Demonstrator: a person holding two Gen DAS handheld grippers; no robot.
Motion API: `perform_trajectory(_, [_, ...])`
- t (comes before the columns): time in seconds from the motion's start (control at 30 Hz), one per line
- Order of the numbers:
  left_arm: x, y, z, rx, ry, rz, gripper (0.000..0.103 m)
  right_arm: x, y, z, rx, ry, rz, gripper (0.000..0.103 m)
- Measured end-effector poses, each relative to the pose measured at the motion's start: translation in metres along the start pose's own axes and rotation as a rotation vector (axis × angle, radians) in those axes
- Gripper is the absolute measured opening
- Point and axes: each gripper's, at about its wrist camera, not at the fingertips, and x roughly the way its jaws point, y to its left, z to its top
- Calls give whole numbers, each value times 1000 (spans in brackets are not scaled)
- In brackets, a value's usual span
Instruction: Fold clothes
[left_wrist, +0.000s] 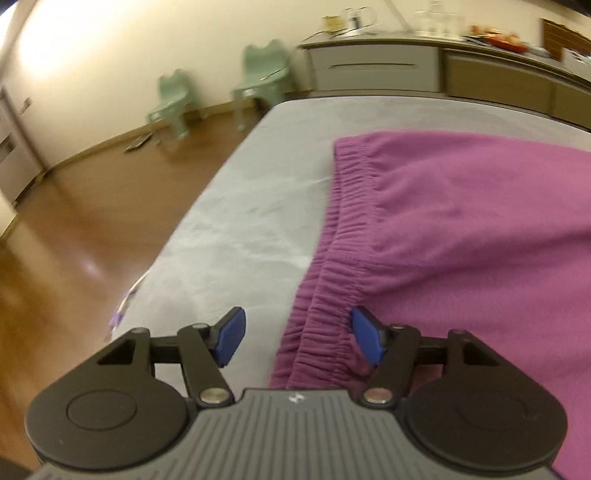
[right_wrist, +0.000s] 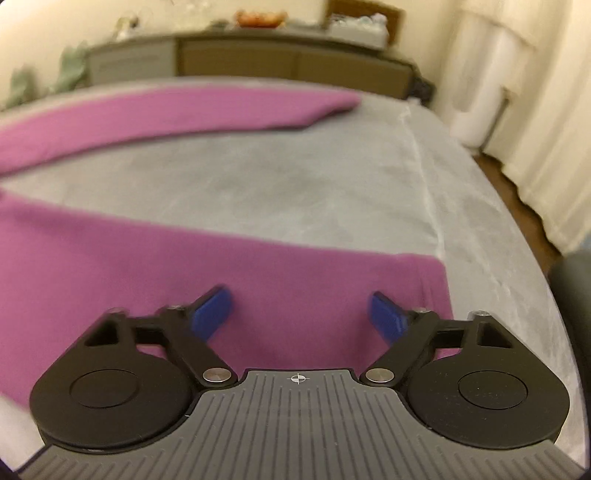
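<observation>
Purple fleece trousers (left_wrist: 461, 221) lie spread flat on a grey bed (left_wrist: 258, 192). Their elastic waistband (left_wrist: 343, 229) runs toward my left gripper (left_wrist: 297, 332), which is open and empty, its jaws straddling the waistband's near corner. In the right wrist view the near trouser leg (right_wrist: 184, 273) ends at a hem beside my right gripper (right_wrist: 301, 308), which is open and empty just above the leg's end. The far trouser leg (right_wrist: 184, 110) stretches across the bed (right_wrist: 295, 184) behind it.
Two green child chairs (left_wrist: 177, 99) stand on the wooden floor (left_wrist: 74, 229) left of the bed. A long grey and brown sideboard (left_wrist: 424, 70) with clutter on top stands behind the bed. Cream curtains (right_wrist: 535, 129) hang at the right.
</observation>
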Motion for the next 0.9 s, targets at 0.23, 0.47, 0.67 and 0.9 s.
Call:
perform_trajectory(0.23, [-45, -8, 23, -46, -121, 59, 62, -18, -17, 28, 176, -105, 54, 86])
perform_trajectory(0.47, [-72, -52, 40, -10, -211, -54, 63, 19, -13, 109, 230, -165, 88, 91])
perform_trajectory(0.67, [-57, -87, 47, 77, -208, -68, 63, 109, -25, 194, 308, -114, 13, 96])
perform_trajectory(0.9, [-41, -106, 45, 102, -193, -132, 63, 205, -31, 241, 266, -66, 6, 75])
